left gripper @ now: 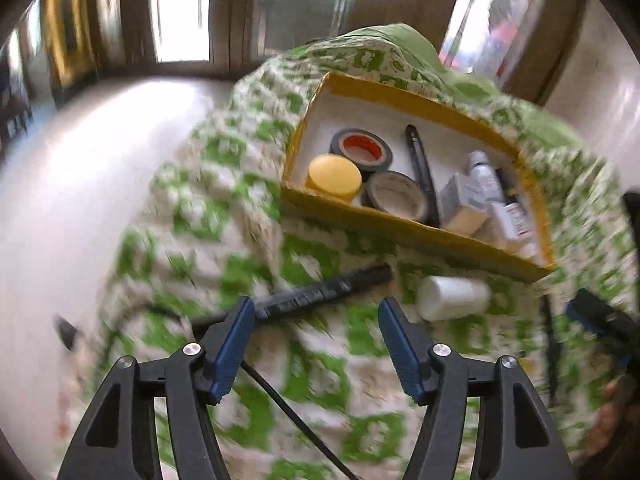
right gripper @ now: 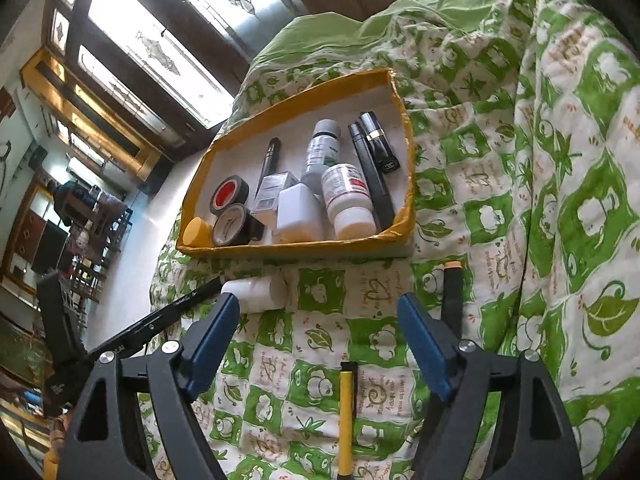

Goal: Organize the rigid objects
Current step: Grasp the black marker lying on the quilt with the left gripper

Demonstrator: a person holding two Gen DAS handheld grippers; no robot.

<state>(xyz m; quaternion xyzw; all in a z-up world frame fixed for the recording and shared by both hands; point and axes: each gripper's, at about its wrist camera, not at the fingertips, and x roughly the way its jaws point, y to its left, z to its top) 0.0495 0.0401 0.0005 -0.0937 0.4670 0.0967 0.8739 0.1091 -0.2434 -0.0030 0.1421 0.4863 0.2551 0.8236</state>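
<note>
Both tools stand wide and hold nothing over the green-and-white bed quilt [right gripper: 500, 208]. The yellow-rimmed box [right gripper: 296, 246] sits on it already loaded with tape rolls, bottles and pens; the things left to sort lie loose in front of it.

The left tool [left gripper: 316, 312] hangs just short of the long black pen [left gripper: 320, 292], which lies slantwise. To do this well, I judge it should turn so its pads cross the barrel near the middle, then sink before closing, since the quilt is soft. The white bottle [left gripper: 452, 298] lies on its side just right of that pen and could roll if nudged.

The right tool [right gripper: 318, 308] has the yellow pen [right gripper: 345, 412] lying between its open fingers, pointing towards the box; it should close across the barrel.

Only the right view shows that yellow pen and the black marker with the orange tip [right gripper: 452, 292]; the left view is smeared and shows neither clearly.
</note>
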